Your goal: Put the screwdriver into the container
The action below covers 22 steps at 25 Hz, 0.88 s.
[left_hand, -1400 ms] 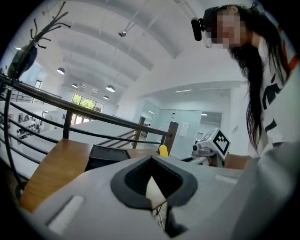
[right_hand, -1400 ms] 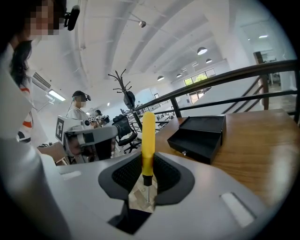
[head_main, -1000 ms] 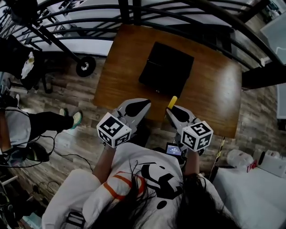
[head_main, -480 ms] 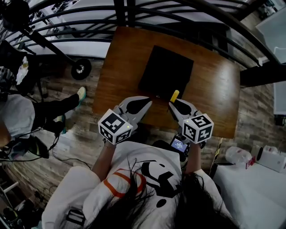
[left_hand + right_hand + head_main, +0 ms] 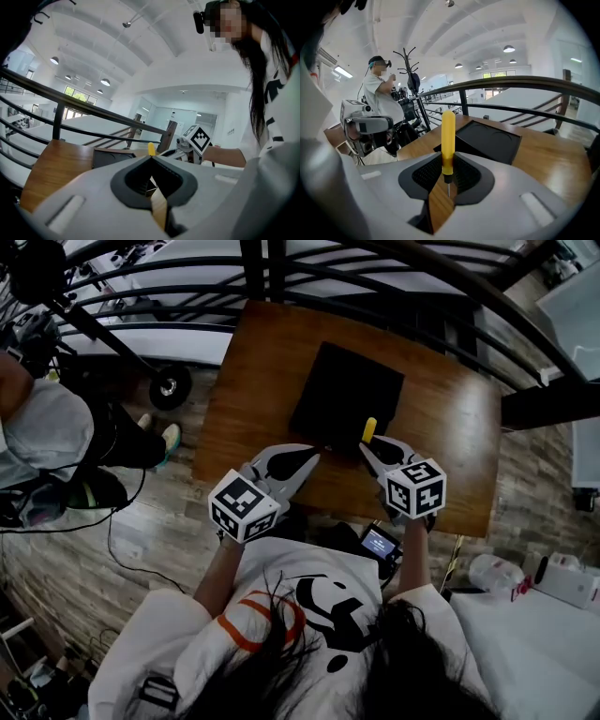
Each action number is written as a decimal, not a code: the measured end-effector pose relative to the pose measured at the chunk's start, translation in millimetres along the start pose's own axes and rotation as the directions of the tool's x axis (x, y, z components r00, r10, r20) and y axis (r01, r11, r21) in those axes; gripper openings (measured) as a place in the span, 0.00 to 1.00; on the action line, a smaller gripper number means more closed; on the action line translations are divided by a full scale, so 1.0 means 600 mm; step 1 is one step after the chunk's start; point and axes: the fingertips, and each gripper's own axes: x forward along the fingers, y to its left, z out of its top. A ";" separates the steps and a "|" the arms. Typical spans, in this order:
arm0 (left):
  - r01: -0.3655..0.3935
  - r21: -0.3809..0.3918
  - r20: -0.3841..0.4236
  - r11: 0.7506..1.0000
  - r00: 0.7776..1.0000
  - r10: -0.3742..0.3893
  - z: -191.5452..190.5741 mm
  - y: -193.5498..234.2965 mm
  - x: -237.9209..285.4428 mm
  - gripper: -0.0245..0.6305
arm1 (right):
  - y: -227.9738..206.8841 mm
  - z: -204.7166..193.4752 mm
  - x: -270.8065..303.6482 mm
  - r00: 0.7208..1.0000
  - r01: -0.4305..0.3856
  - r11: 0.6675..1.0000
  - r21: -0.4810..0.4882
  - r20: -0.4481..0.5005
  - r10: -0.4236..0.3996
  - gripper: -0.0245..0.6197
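One screwdriver is clamped in the right tool, near the black container. If released early, it could be dropped onto the surface. The left tool seems closed, empty.

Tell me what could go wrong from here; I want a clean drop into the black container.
The right gripper pinches the screwdriver only at the bottom end of its yellow handle, so it may tilt or slip early. In the head view the handle is only just over the near edge of the container, which looks shallow; released now, it could well land on the table instead.
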 end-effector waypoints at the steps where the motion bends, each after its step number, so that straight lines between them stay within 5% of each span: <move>1: -0.008 0.000 0.002 1.000 1.000 0.008 0.000 -0.005 0.006 0.04 | -0.008 -0.003 0.000 1.000 -0.009 1.000 -0.012 -0.011 0.009 0.19; 10: -0.174 -0.058 0.046 0.983 0.983 0.177 -0.006 -0.006 0.038 0.04 | -0.050 0.003 0.047 0.982 -0.154 0.976 -0.154 -0.130 0.135 0.19; 22: -0.355 -0.098 0.063 0.930 0.930 0.362 -0.018 -0.018 0.018 0.04 | -0.059 -0.031 0.164 0.917 -0.319 0.932 -0.170 -0.303 0.258 0.19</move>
